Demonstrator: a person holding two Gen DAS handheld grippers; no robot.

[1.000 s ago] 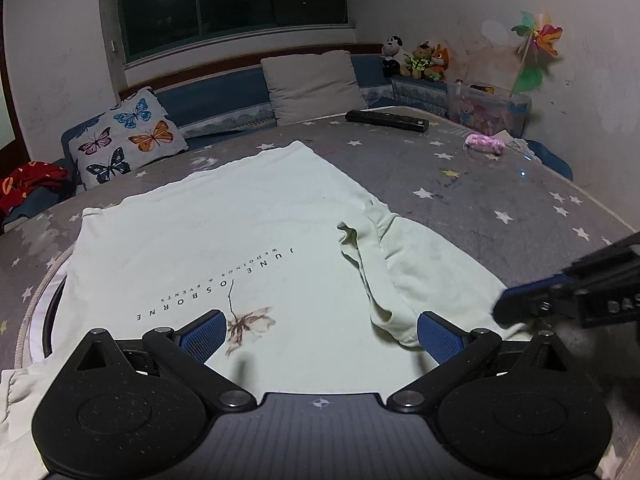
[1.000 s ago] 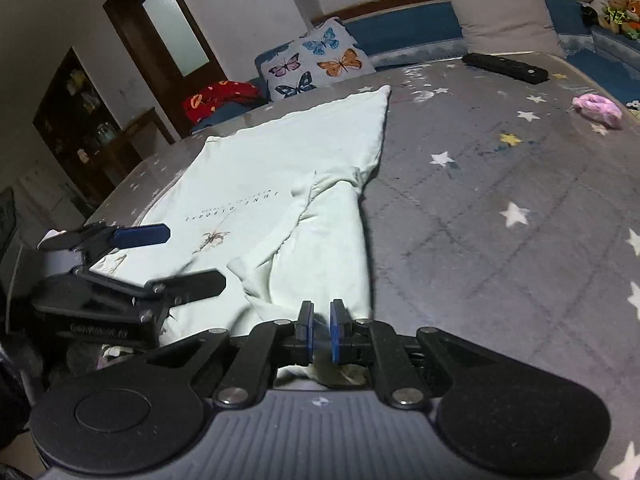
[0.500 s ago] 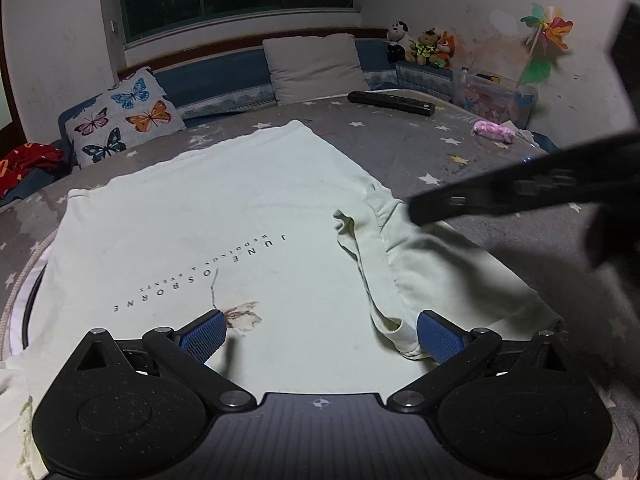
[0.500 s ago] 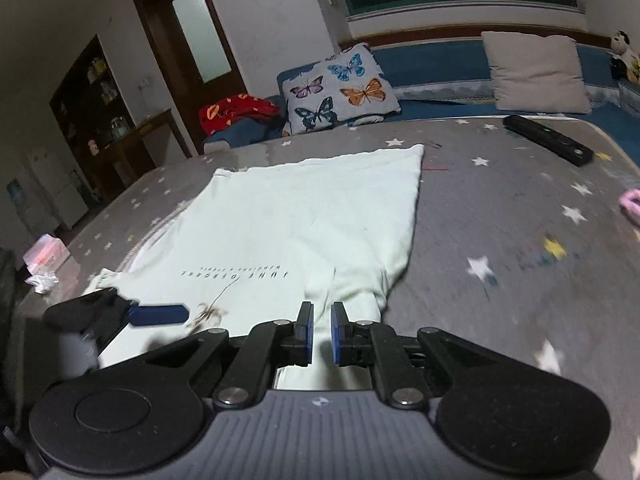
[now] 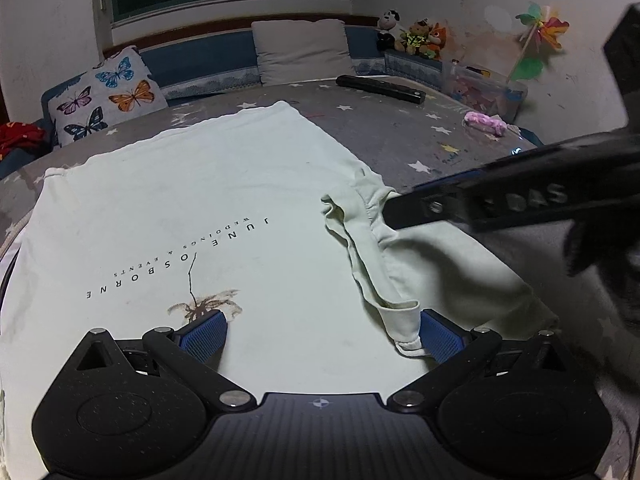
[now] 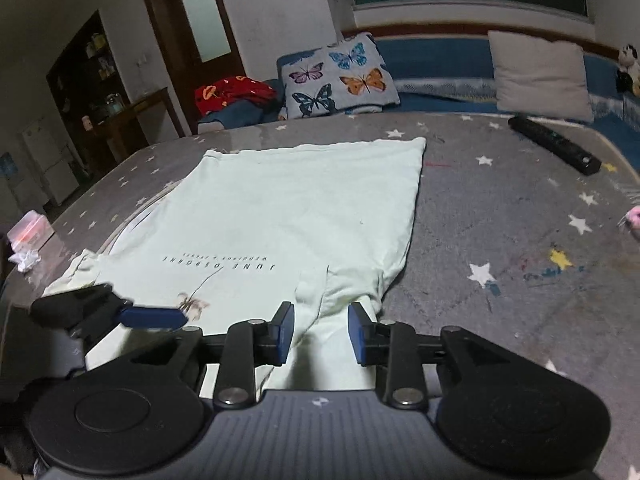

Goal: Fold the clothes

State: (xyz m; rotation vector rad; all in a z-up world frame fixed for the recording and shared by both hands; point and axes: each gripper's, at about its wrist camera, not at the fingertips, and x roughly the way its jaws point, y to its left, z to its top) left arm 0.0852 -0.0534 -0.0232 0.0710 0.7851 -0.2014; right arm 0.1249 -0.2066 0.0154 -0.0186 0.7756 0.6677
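Note:
A pale green T-shirt [image 5: 224,200] printed JUNE OSBORNE lies spread flat on the grey star-patterned bed [image 5: 400,132]. Its right sleeve [image 5: 372,256] is folded inward over the body. My left gripper [image 5: 322,336] stands wide open low over the shirt near the collar end, nothing between its pads. My right gripper [image 6: 320,334] hovers over the folded sleeve [image 6: 340,292]; its jaws are opening, and the cloth lies below the gap with neither pad pressing on it. One of its fingers [image 5: 432,210] reaches over the sleeve in the left wrist view. One of my left gripper's pads [image 6: 152,317] shows at the left of the right wrist view.
A long black remote [image 6: 554,144] and a pink object [image 5: 484,123] lie on the bed to the right. A butterfly pillow [image 6: 340,76], grey pillow [image 5: 302,50], plush toys [image 5: 416,38] and a clear box [image 5: 480,86] line the far edge. Red cloth [image 6: 234,92] sits at the far left.
My right gripper moved from the shirt's near right edge inward over the folded sleeve, and its shut jaws have parted. The left gripper stayed open and nearly still.

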